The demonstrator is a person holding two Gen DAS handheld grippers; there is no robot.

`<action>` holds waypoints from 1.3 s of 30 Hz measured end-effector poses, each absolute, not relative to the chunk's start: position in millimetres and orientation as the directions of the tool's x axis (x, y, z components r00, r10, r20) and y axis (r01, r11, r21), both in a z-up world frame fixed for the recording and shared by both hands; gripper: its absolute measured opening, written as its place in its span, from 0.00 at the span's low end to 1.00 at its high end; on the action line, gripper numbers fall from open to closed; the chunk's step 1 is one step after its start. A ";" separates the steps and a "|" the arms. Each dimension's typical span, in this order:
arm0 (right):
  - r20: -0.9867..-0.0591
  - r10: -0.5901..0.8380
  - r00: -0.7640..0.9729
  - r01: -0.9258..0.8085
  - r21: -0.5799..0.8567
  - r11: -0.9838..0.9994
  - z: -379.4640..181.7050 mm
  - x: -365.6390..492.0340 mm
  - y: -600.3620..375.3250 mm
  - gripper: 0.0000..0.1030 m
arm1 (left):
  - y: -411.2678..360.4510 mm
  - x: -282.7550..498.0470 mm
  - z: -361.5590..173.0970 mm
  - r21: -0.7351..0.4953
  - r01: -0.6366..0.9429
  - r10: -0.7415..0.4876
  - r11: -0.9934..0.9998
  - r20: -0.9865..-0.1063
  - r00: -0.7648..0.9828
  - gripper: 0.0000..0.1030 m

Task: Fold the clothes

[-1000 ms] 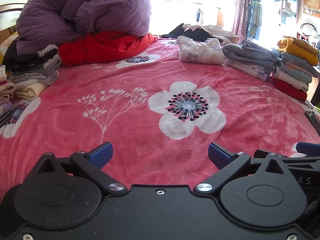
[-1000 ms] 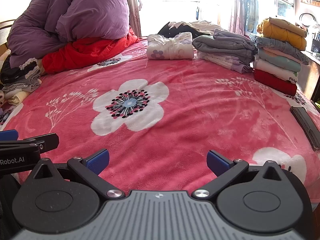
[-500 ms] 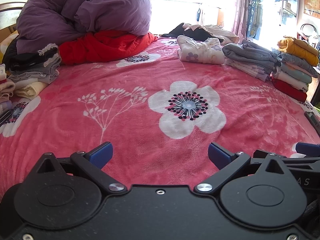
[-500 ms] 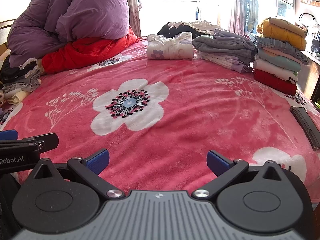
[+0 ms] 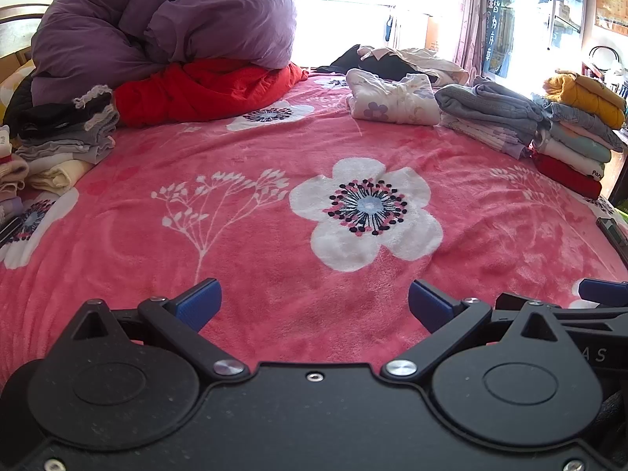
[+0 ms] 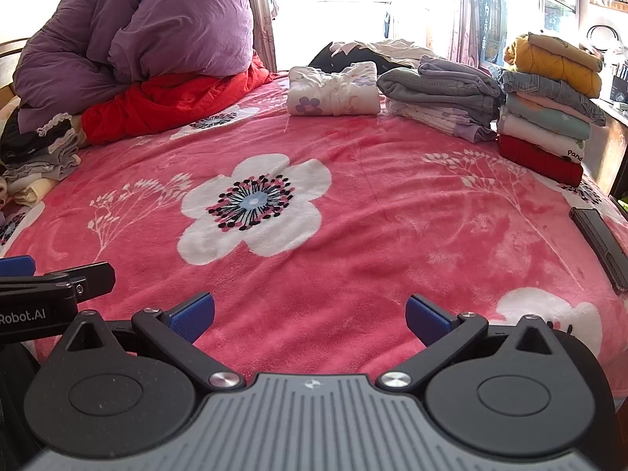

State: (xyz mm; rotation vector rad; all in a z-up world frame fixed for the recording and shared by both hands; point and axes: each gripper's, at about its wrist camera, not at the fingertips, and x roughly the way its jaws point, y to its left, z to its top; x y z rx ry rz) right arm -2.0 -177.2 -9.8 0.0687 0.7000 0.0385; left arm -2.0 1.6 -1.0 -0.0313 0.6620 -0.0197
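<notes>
My left gripper (image 5: 314,304) is open and empty, low over the near edge of a pink flowered blanket (image 5: 274,204). My right gripper (image 6: 310,316) is open and empty beside it, over the same blanket (image 6: 373,212). Folded clothes stand at the far side: a white flowered garment (image 5: 392,98) (image 6: 333,90), a grey and lilac pile (image 5: 490,114) (image 6: 443,94), and a tall stack with a yellow top (image 5: 577,129) (image 6: 545,106). A heap of unfolded clothes (image 5: 396,59) lies by the window. No garment lies near either gripper.
A purple duvet on a red quilt (image 5: 168,39) (image 6: 137,55) fills the back left. Small folded piles (image 5: 62,137) (image 6: 39,157) sit at the left edge. A dark flat remote-like object (image 6: 598,243) (image 5: 612,233) lies at the right edge.
</notes>
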 end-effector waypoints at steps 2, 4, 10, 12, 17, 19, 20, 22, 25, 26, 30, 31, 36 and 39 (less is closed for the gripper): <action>-0.642 0.059 0.765 -0.013 0.076 0.997 -9.7 -2.1 -177.3 1.00 | 1.4 -2.3 -1.3 -0.034 0.009 -0.028 0.999 -0.614 0.789 1.00; -0.642 0.058 0.765 -0.012 0.076 0.997 -9.6 -2.2 -177.2 1.00 | 1.1 -2.4 -1.6 -0.034 0.009 -0.028 0.999 -0.614 0.789 1.00; -0.640 0.058 0.766 -0.012 0.077 0.997 -9.5 -3.2 -176.8 1.00 | 1.1 -3.2 -1.4 -0.032 0.010 -0.028 0.999 -0.612 0.791 1.00; -0.639 0.058 0.767 -0.012 0.076 0.997 -9.4 -3.6 -176.6 1.00 | 1.4 -3.4 -1.1 -0.030 0.009 -0.026 0.999 -0.612 0.791 1.00; -0.633 0.084 0.770 -0.029 0.096 0.995 -7.8 -4.1 -175.7 1.00 | 13.3 -2.6 2.9 -0.035 -0.015 -0.010 0.999 -0.620 0.784 1.00; -0.621 0.103 0.777 -0.050 0.102 0.994 -6.3 -4.0 -171.5 1.00 | 20.3 -3.3 6.0 -0.032 -0.019 -0.005 0.999 -0.622 0.783 1.00; -0.616 0.114 0.779 -0.066 0.101 0.993 -5.0 -3.0 -168.2 1.00 | 24.0 -4.0 8.0 -0.029 -0.024 0.001 0.999 -0.620 0.784 1.00; -0.601 0.145 0.786 -0.101 0.106 0.989 -1.1 0.5 -160.9 1.00 | 34.6 -4.9 12.5 -0.040 -0.032 0.000 0.999 -0.622 0.783 1.00; -0.569 0.203 0.797 -0.160 0.126 0.979 6.5 6.4 -150.0 1.00 | 56.3 -5.9 20.8 -0.077 -0.050 -0.009 0.996 -0.629 0.777 1.00; -0.559 0.217 0.800 -0.178 0.125 0.976 9.2 8.8 -145.4 1.00 | 64.7 -6.8 24.1 -0.083 -0.062 -0.003 0.995 -0.626 0.780 1.00; -0.519 0.267 0.812 -0.255 0.096 0.962 18.6 18.8 -124.3 1.00 | 97.3 -7.5 33.5 -0.054 -0.118 0.058 0.992 -0.632 0.773 1.00; -0.511 0.284 0.811 -0.279 0.089 0.956 20.8 21.9 -118.5 1.00 | 107.5 -8.1 35.6 -0.037 -0.141 0.087 0.989 -0.630 0.772 1.00; -0.461 0.366 0.808 -0.391 0.044 0.919 32.2 38.2 -89.3 1.00 | 153.2 -18.9 45.8 0.043 -0.219 0.205 0.975 -0.564 0.800 1.00; -0.434 0.403 0.806 -0.435 0.028 0.900 31.3 51.6 -75.3 1.00 | 182.7 -15.0 43.5 0.121 -0.272 0.289 0.955 -0.595 0.750 1.00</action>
